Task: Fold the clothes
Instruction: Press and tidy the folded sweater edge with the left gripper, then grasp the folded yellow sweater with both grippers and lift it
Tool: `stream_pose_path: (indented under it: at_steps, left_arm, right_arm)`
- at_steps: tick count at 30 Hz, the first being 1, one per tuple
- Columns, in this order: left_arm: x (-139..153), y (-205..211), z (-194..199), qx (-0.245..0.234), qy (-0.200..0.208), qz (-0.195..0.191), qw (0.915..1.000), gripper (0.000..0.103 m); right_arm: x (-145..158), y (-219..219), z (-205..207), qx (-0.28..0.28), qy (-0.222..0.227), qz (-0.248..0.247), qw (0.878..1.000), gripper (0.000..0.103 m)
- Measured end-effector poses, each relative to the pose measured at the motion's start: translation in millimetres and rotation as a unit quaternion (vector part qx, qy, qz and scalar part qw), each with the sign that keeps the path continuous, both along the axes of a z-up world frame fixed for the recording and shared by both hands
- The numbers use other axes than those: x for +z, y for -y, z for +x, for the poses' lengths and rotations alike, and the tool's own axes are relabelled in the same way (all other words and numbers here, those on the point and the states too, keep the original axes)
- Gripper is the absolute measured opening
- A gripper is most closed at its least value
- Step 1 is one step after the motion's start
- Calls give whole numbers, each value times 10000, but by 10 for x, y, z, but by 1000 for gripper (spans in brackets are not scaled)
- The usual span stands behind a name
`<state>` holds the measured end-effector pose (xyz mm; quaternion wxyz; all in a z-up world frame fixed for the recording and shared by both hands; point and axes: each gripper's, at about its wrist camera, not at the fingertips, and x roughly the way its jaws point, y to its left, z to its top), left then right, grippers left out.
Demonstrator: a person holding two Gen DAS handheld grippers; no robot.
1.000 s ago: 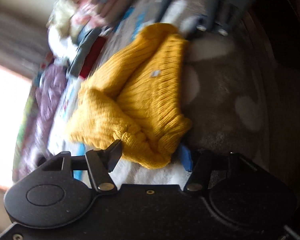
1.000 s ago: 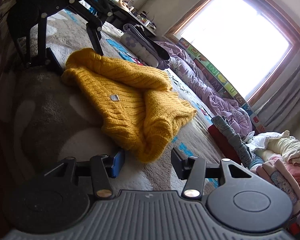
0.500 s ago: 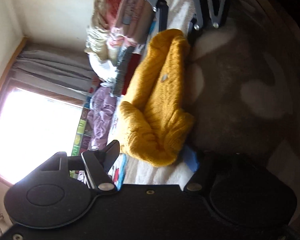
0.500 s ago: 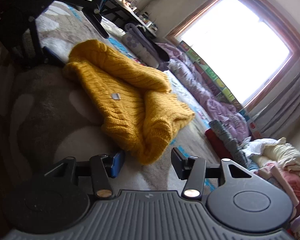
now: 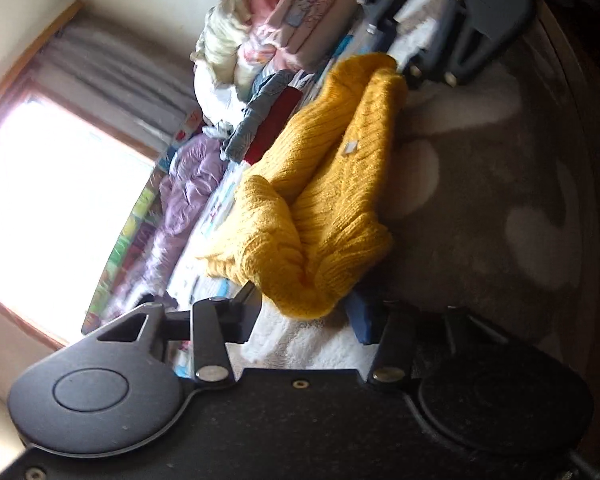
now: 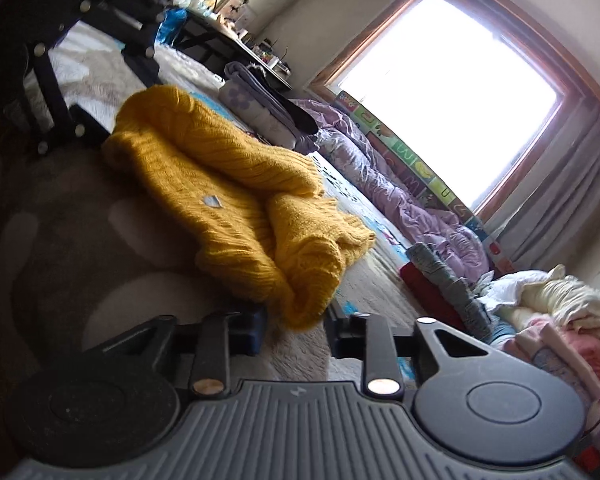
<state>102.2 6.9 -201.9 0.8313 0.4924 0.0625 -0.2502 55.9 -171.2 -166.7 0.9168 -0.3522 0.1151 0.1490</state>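
Observation:
A folded yellow knit sweater (image 5: 332,184) (image 6: 228,188) lies on the grey rug (image 5: 500,184) with pale heart shapes. My left gripper (image 5: 304,312) is at one short end; its jaws are closing with the sweater's rolled edge between them, pads right beside the knit. My right gripper (image 6: 296,332) is at the opposite end, jaws also closing around the thick fold, with rug still showing between the fingers. Each gripper appears in the other's view: the right gripper (image 5: 408,64) and the left gripper (image 6: 112,94), both low over the rug.
A heap of loose clothes (image 6: 548,312) (image 5: 268,32) lies by the wall. A purple quilt (image 6: 400,192) and a colourful mat edge run under the bright window (image 6: 440,88). A low dark table (image 6: 228,40) with clutter stands behind the left gripper.
Both pairs of jaws have narrowed around the sweater's ends. The left view has turned and dipped. The right gripper stayed put.

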Motion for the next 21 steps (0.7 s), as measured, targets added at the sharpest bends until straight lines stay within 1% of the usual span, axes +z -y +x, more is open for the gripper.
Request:
stream_pose_path:
  at_steps: [1, 3, 5, 8, 12, 13, 15, 17, 19, 21]
  left_arm:
    - [0, 8, 12, 10, -90, -83, 9999, 34]
    - [16, 40, 24, 5, -260, -287, 9993, 28]
    - [45, 53, 4, -13, -373, -422, 9984, 26]
    - [86, 48, -58, -56, -416, -485, 9979, 24]
    - [182, -42, -234, -209, -414, -526, 9975, 24]
    - [246, -79, -284, -259, -447, -668, 9964, 24]
    - [391, -180, -384, -285, -501, -1096, 9923, 24]
    - [541, -216, -388, -288, -506, -1523, 9866, 24]
    - [647, -238, -355, -254, -514, -1865, 9808, 24]
    - [699, -252, -284, -223, -579, -2159, 9744, 24]
  right_arm:
    - [4, -2, 0, 40, -50, 73, 10000, 25]
    - [27, 5, -8, 116, -139, 239, 9995, 23]
    - [78, 23, -25, 173, -172, 380, 9990, 21]
    - [151, 49, -79, 249, -165, 502, 9983, 20]
    - [216, 64, -248, 392, -171, 455, 9980, 20]
    - [249, 73, -314, 399, -137, 450, 9981, 20]
    - [360, 115, -409, 393, -61, 581, 9975, 20]
    - [479, 173, -475, 336, 135, 820, 9960, 20]
    - [568, 220, -479, 289, 274, 1065, 9935, 20]
    - [624, 260, -442, 282, 307, 1292, 9907, 21]
